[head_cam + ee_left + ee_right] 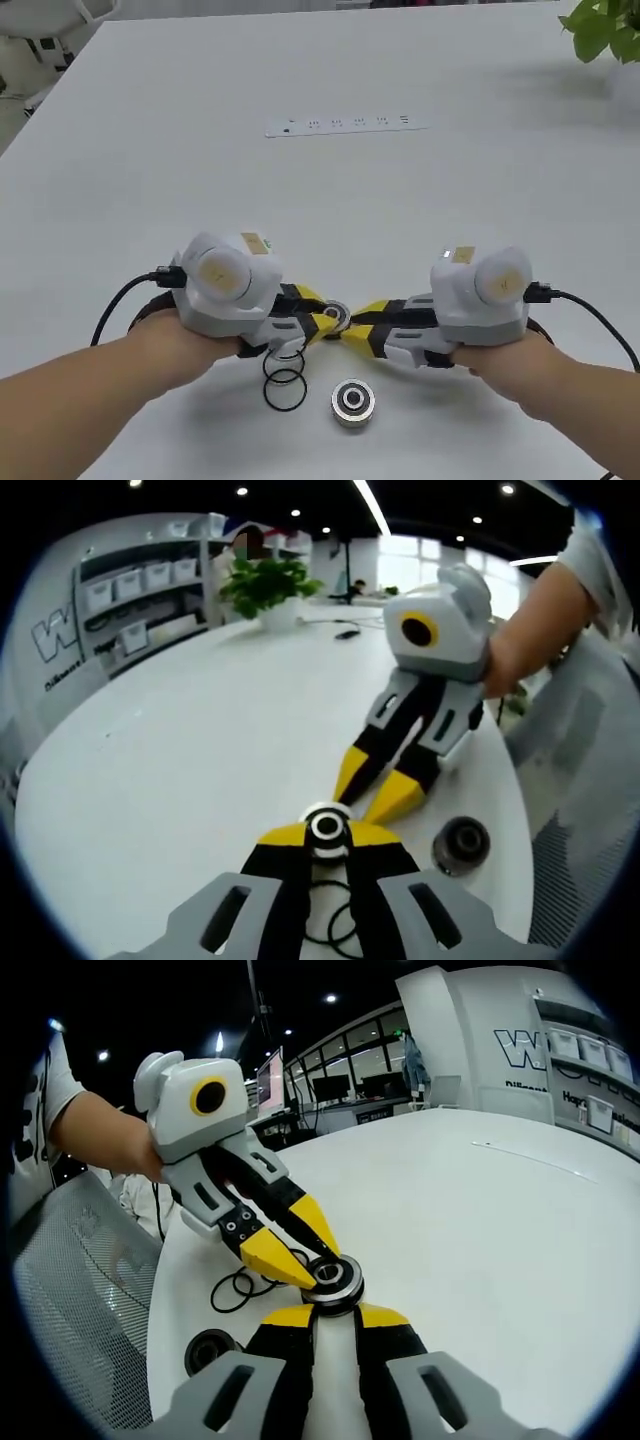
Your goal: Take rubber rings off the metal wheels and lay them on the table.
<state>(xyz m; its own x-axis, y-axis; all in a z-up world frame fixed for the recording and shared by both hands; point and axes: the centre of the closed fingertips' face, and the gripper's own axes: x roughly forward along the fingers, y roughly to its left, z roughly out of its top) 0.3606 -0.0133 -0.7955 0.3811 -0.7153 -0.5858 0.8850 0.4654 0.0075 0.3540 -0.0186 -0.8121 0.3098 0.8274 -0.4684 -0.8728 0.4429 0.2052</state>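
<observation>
White table (pixel 400 200), with a power strip (pixel 345 124) lying across its far half and a plant (pixel 605 30) at the far right corner.

1. Left claw (pixel 322 322): enters from the left and points right. Its yellow tips are closed on a metal wheel (pixel 335 315), which is held just above the table at the near centre. The left gripper view shows the wheel (pixel 327 827) seated between the two tips, with only a narrow gap behind it. The right gripper view shows one tip on each side of the wheel's rim.

2. Right claw (pixel 350 332): enters from the right and points left, tip to tip with the left claw. Its tips reach the same wheel. In the right gripper view the wheel (pixel 333 1278) sits directly on the tip ends and touches them, and a dark band (pixel 345 1291) runs round its rim. The jaws stand close together. Whether they actually pinch the wheel or the band, I cannot tell.

3. Two black rings (pixel 285 373): flat on the table, overlapping, below and just nearer than the left claw. They touch neither claw.

4. Second wheel (pixel 353 400): rests on the table just right of the rings and nearer the person than both claws. It is apart from both claws.
</observation>
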